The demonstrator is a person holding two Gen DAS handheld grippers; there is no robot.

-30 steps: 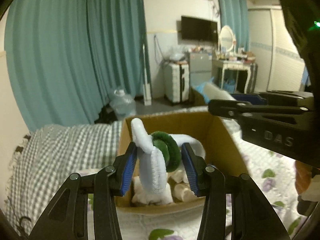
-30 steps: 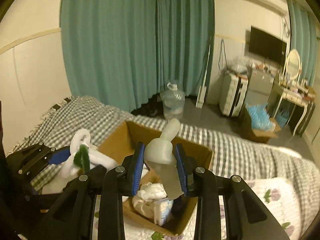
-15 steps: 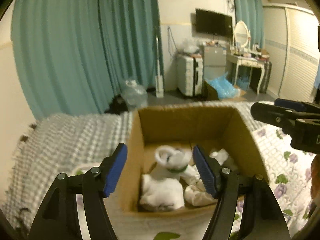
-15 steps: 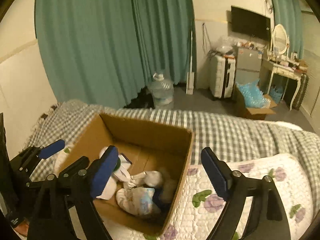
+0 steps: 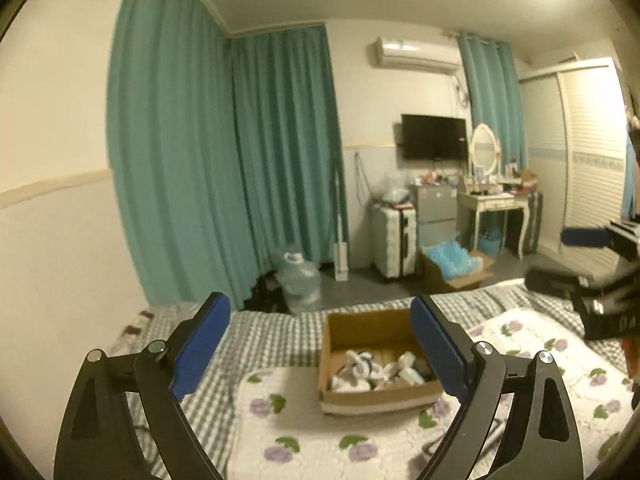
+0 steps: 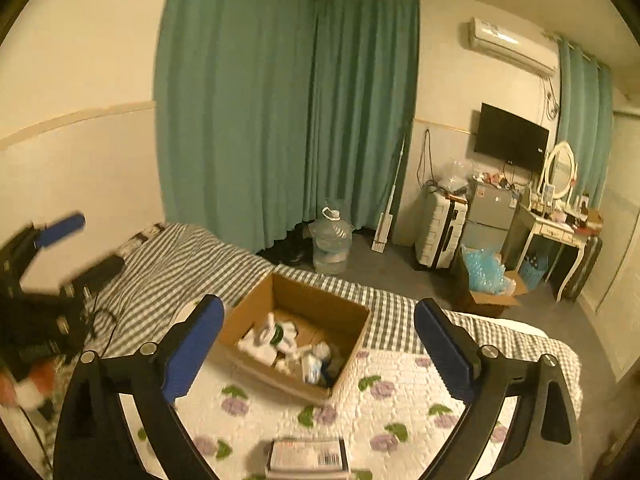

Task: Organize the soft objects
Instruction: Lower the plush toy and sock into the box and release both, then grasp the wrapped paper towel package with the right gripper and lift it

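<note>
The bed [image 6: 400, 408], under a white quilt printed with purple flowers and a grey checked blanket, is carrying the cardboard box [image 6: 352, 344], which serves here as the landmark. Behind the box, teal curtains [image 6: 280, 120] are hanging down to the floor, and a clear water jug [image 6: 332, 244] is standing on the floor just past the bed's far edge. Behind the box and to its right, a white suitcase [image 6: 440, 236] is standing against the wall.

The box is sitting open on the quilt, and the soft objects [image 6: 280, 344], white with a bit of green among them, are lying jumbled together inside it on its floor. In front of the box, a small labelled packet [image 6: 306, 458] with a barcode is lying on the quilt.

The left gripper [image 5: 320, 348] is hovering above and in front of the box, its blue-padded jaws spread wide and gripping nothing. The right gripper [image 6: 318, 346] is hovering likewise on the box's near side, jaws also spread wide and carrying nothing.
</note>
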